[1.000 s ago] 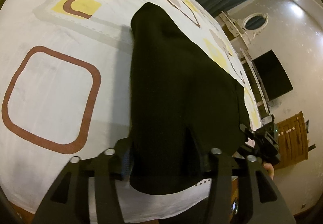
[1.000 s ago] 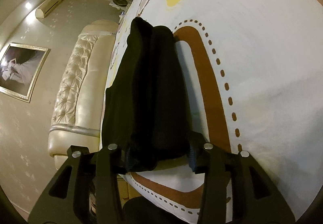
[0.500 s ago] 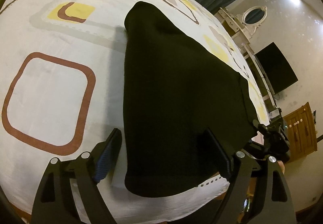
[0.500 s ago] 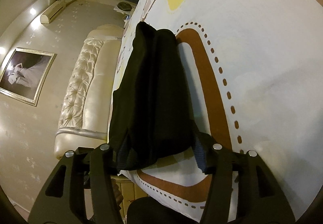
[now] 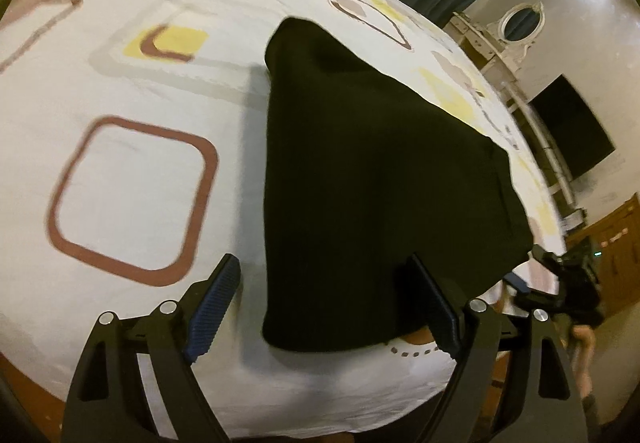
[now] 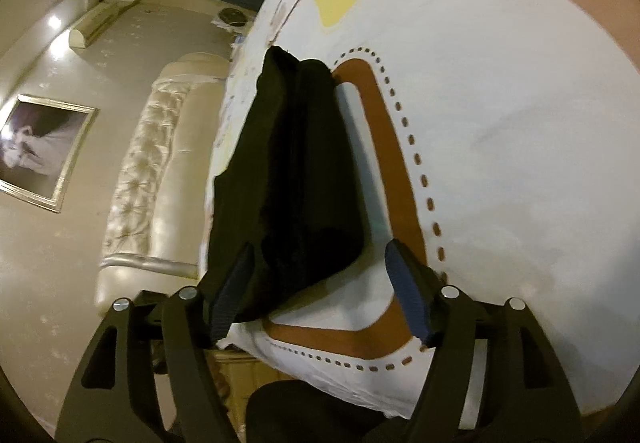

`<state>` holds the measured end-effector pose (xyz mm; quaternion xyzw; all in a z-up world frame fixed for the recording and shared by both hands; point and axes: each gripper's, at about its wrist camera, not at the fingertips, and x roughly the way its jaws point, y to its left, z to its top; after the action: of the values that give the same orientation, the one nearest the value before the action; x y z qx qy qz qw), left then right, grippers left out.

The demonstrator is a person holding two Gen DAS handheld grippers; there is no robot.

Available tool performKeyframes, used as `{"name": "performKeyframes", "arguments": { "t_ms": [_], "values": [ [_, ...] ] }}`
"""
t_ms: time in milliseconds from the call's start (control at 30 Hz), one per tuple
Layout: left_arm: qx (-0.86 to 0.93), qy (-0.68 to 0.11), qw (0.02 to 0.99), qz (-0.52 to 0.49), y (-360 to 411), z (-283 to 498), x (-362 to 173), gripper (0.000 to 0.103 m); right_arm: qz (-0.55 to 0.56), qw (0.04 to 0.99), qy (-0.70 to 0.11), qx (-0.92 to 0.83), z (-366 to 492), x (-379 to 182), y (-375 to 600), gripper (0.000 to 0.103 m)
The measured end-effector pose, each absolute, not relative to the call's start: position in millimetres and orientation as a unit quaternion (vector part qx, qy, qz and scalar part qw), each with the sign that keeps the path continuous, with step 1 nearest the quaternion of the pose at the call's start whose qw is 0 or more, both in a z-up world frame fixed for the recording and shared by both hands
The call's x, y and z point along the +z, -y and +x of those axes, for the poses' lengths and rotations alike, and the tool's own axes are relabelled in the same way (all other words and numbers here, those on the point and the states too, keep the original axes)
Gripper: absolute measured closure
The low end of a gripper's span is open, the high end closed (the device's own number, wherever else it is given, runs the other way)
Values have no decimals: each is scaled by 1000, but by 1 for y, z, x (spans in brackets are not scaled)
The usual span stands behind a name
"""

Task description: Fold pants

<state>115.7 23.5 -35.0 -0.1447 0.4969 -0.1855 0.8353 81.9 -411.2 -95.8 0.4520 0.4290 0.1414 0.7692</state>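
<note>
While both claws are held wide apart with nothing gripped, the black pants (image 5: 368, 183) are seen lying folded near the front edge of the bed (image 5: 132, 179), long side pointing away. The left claw (image 5: 328, 307) and right claw (image 6: 320, 287) are just before them.

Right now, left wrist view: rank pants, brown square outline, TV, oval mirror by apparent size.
1. pants, by far the largest.
2. brown square outline on the sheet.
3. TV.
4. oval mirror, smallest.
The TV and mirror sit far back and near the fisheye edge, so they look smaller than they are.
</note>
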Motion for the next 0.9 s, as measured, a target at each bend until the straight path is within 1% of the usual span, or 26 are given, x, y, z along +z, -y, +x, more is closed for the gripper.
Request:
{"name": "performKeyframes", "arguments": {
  "t_ms": [167, 300, 600, 900],
  "values": [
    [-155, -471, 864, -87, -14, 94, -16, 19, 368, 820, -434, 67, 64, -78, 397, 27],
    [-133, -458, 876, -67, -12, 79, -5, 19, 297, 857, -422, 6, 47, -64, 392, 20],
    [-89, -424, 900, -47, -8, 51, 20, 19, 171, 898, -404, -25, 34, -36, 361, 15],
    [-69, -403, 912, -40, -5, 25, 26, 19, 105, 913, -395, -19, 28, -28, 325, 13]
  ]
}}
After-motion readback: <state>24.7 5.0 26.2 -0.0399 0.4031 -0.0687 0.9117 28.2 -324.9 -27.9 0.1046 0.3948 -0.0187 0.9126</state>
